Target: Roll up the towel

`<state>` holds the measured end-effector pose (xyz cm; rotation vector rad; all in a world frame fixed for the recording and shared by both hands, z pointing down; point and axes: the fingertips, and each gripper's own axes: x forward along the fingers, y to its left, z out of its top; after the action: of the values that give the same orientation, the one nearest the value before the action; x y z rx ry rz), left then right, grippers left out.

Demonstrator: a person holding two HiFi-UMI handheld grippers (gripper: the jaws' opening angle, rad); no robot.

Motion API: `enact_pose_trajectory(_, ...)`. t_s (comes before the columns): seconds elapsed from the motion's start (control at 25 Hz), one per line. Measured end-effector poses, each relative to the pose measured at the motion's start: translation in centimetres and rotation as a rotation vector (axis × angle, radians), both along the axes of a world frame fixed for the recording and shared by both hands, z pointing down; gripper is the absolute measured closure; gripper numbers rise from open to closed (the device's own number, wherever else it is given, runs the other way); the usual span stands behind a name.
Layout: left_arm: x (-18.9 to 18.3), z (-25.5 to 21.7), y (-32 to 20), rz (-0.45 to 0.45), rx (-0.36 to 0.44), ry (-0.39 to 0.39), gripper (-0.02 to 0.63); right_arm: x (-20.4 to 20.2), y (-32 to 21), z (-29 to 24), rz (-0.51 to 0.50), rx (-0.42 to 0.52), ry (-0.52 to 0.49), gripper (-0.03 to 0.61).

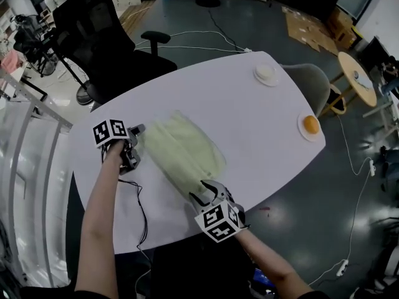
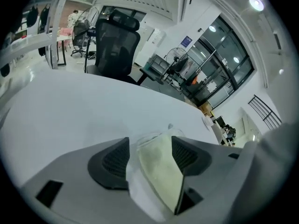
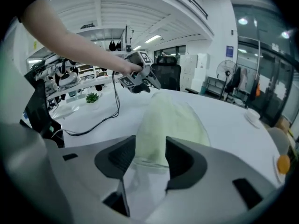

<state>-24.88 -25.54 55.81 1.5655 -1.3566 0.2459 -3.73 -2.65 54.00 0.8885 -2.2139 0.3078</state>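
Note:
A pale yellow-green towel [image 1: 182,151] lies folded in a long band, slanting across the white table [image 1: 249,129]. My left gripper [image 1: 138,136] is at the towel's far-left end, my right gripper [image 1: 203,189] at its near end. In the left gripper view the jaws of the left gripper [image 2: 150,155] stand wide, with the towel's end [image 2: 161,169] loose between them and a gap beside it. In the right gripper view the right gripper [image 3: 150,155] is partly spread, the towel [image 3: 166,120] stretches away from its tips, and the pads do not press it. The left gripper [image 3: 138,78] shows at the far end.
Two small plates sit at the table's far right, one with a white item [image 1: 266,73], one with an orange item [image 1: 310,126]. A black cable [image 1: 141,212] runs over the near-left table edge. A black office chair [image 1: 103,36] and a grey chair [image 1: 315,83] stand beside the table.

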Motion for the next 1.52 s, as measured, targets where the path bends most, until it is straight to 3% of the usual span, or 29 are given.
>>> enact_pose_trajectory(0.16,-0.5,1.1,1.0,-0.028,-0.016,0.085,0.307,-2.2,1.8,1.1,-0.070,0.018,0.060,0.356)
enact_pose_trajectory(0.36,0.6,2.7,1.2,-0.043,-0.031,0.175,0.314,-2.4,2.6,2.8,-0.090,0.056,0.158,0.345)
enact_pose_trajectory(0.68,2.2,4.2,0.4,-0.068,-0.022,0.285,0.419,-1.8,1.8,5.9,-0.046,0.069,0.257,0.369)
enact_pose_trajectory(1.0,2.6,3.8,0.2,-0.003,-0.008,0.206,0.513,-1.9,1.6,5.8,-0.058,0.064,0.251,0.490)
enact_pose_trajectory(1.16,2.7,2.2,0.4,0.061,0.020,0.160,0.520,-1.9,2.0,4.5,-0.070,0.061,0.220,0.500)
enact_pose_trajectory(1.52,-1.9,1.0,3.2,0.052,0.006,0.106,0.520,-6.6,5.1,1.7,-0.173,0.038,0.118,0.502)
